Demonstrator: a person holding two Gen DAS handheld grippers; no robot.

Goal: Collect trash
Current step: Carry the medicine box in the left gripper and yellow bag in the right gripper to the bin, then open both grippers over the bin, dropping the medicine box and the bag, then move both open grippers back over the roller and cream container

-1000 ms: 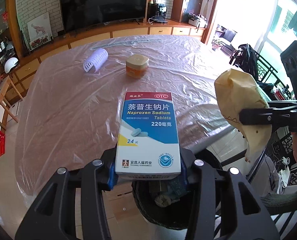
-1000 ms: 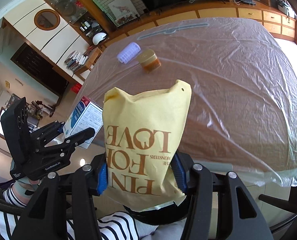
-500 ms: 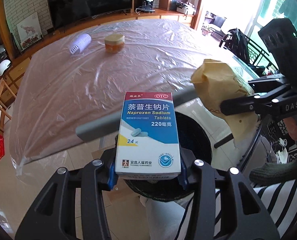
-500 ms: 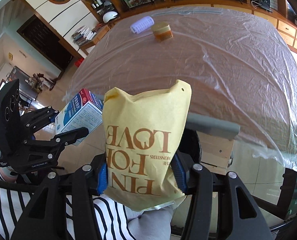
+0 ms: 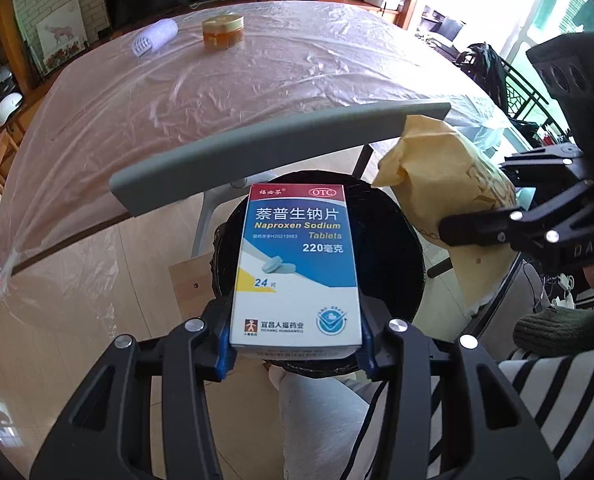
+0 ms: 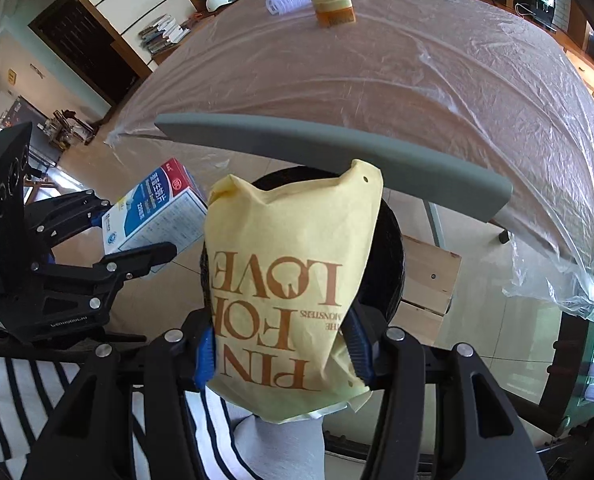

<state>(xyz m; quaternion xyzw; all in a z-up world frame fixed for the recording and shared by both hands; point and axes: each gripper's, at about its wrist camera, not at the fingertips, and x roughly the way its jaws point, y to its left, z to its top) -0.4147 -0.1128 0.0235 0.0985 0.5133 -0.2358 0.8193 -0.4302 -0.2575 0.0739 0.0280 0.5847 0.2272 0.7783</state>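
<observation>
While my left gripper (image 5: 297,350) points steeply down, its blue pads (image 5: 223,344) press on both side edges of the medicine box (image 5: 297,268), so it is pinching the box near its bottom end. The box stands up out of the jaws, its long axis running along the fingers and away from me, with the red top band at the far end and the printed face toward the camera. Under and behind it is the black trash bin (image 5: 393,248), so the box hangs over the bin opening.

My right gripper (image 6: 283,352) is closed on the yellow paper bag (image 6: 289,280) in the same way, with the blue pads (image 6: 363,348) squeezing its lower part from both sides. The bag also rises along the fingers, its crumpled open end far from me, and its brown letters appear upside down. It hangs above the same bin (image 6: 389,248), just beside the box.

Beyond the bin is the grey chair back (image 5: 265,156), then the table under a plastic sheet (image 5: 297,80), where an orange jar (image 5: 222,32) and a pale purple roller (image 5: 153,40) lie near each other at the far side.
</observation>
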